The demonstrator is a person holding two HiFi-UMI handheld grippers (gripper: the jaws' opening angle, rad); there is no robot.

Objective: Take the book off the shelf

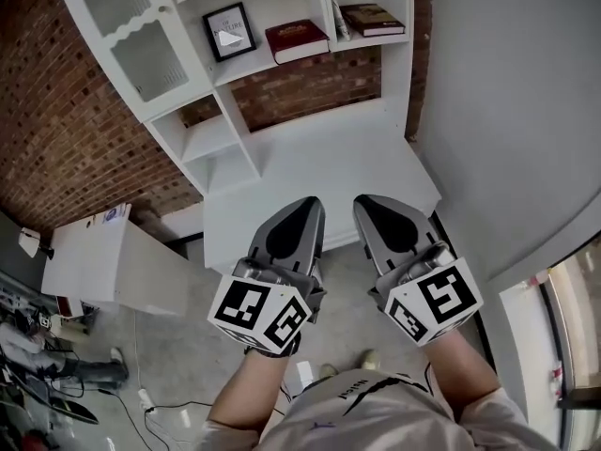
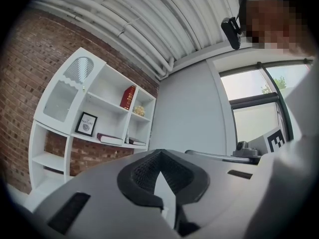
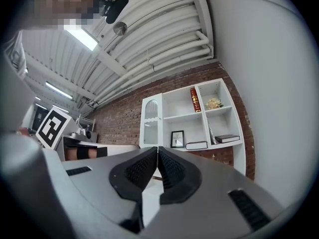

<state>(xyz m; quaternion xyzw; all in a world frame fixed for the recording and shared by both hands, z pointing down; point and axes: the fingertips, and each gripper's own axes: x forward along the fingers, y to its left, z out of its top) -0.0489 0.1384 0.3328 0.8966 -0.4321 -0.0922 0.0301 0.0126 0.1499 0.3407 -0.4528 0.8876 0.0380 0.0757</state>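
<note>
**Both grippers shut and empty, books on the shelf**

The left gripper [image 1: 313, 202] and right gripper [image 1: 361, 199] were held side by side above the front of the white desk [image 1: 329, 158], well apart from the shelf [image 1: 211, 139]. Each gripper's jaws were pressed together with nothing between them. A red book [image 1: 297, 39] lay flat on the shelf, just right of a framed picture [image 1: 230, 31]. A dark book [image 1: 373, 19] lay in the next compartment.
</note>
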